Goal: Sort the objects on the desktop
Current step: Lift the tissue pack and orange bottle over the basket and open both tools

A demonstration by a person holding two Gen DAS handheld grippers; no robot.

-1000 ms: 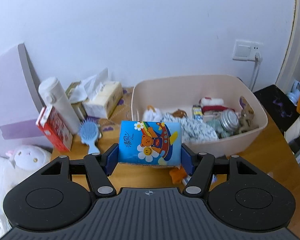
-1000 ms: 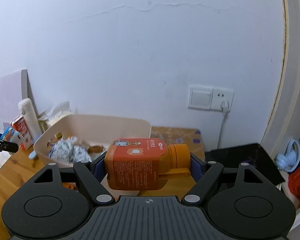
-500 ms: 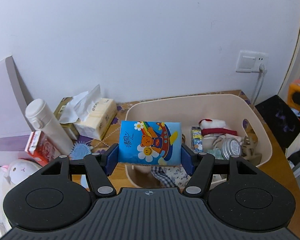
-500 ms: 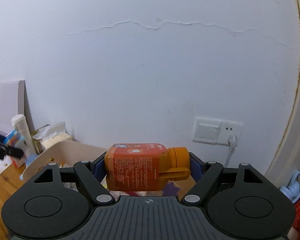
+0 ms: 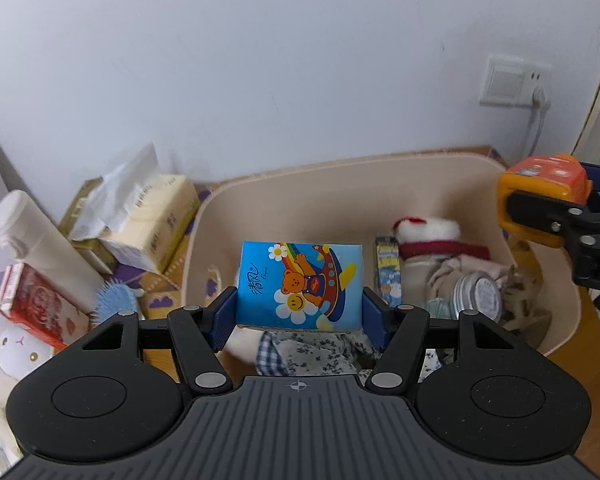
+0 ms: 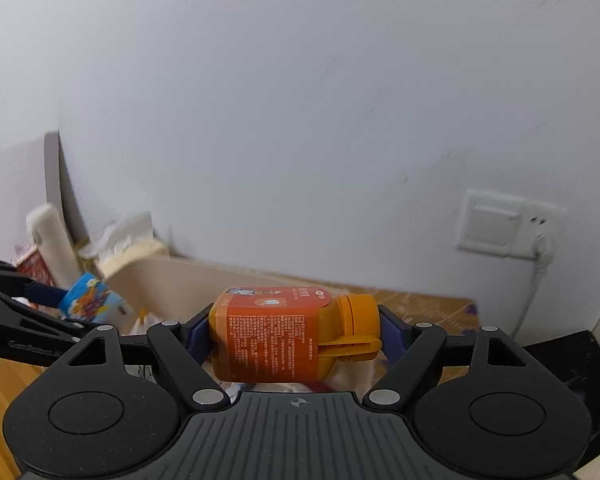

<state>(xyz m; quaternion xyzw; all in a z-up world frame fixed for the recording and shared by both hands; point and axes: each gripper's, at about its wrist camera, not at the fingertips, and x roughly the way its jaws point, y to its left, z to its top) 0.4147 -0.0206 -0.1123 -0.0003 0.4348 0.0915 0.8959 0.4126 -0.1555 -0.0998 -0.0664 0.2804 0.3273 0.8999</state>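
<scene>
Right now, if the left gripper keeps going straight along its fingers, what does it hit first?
Likely the beige bin: the left gripper, shut on the blue tissue pack, points into it. Past the pack looks like bare bin wall, then the white wall. Depth is uncertain.

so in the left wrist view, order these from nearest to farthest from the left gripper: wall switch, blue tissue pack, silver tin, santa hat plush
1. blue tissue pack: clamped in the left gripper itself, over the beige bin.
2. silver tin: in the bin, off to the right.
3. santa hat plush: farther back in the bin, right of centre.
4. wall switch: on the wall, upper right.
</scene>
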